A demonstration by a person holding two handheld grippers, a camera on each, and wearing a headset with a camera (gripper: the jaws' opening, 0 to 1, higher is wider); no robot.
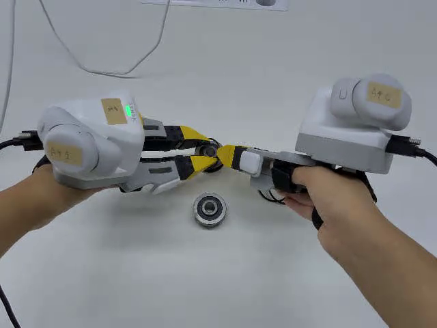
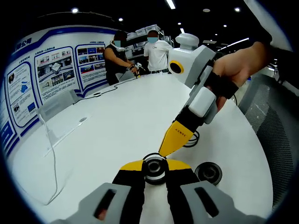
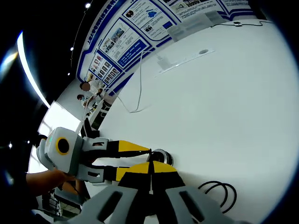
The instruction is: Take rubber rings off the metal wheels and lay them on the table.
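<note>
I recorded the left tool (image 1: 202, 154) grasping a metal wheel (image 2: 154, 168), the right tool (image 3: 150, 168) clenched, tips against that wheel's rim, and a second wheel (image 1: 209, 208) on the surface (image 1: 273, 55) just below both.

Bare table (image 1: 293, 55) lies open from 10 to 2 o'clock, with just a thin cable (image 1: 109, 74) at 11. The left gripper (image 1: 206, 152) from 9 and the right gripper (image 1: 227, 156) from 3 close off the centre around a held wheel (image 1: 213, 148) — a loose wheel (image 1: 209, 208) sits at 6.

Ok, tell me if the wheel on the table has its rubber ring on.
On: the wheel is black round its rim, metal inside.
</note>
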